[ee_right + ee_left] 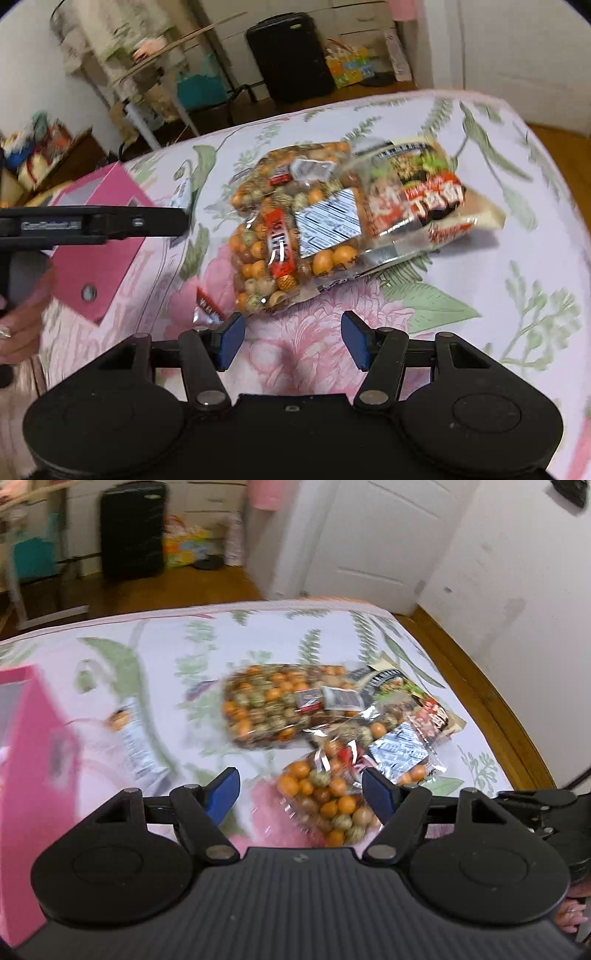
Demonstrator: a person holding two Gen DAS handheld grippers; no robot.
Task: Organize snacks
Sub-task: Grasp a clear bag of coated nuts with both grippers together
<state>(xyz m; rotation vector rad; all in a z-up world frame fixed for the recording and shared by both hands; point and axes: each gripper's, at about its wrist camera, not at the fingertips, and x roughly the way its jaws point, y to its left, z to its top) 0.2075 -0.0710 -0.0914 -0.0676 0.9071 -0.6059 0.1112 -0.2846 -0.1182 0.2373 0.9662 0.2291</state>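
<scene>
Two clear bags of orange and green round snacks lie on the floral bedsheet (147, 657): a far bag (273, 705) and a near bag (325, 801). A dark packet with a red label (424, 709) overlaps them on the right. My left gripper (301, 794) is open and hovers over the near bag, its blue pads not pressing on it. In the right wrist view the same bags (288, 240) lie ahead of my right gripper (293, 339), which is open over bare sheet. A small red packet (208, 306) lies just beyond its left pad.
A pink box (29, 757) stands at the left, with a white-and-orange packet (129, 738) beside it. The left gripper (181, 221) reaches in over the pink box (99, 258). The bed edge and wooden floor (498, 701) run along the right. A black case (133, 528) and a white door (369, 535) stand behind.
</scene>
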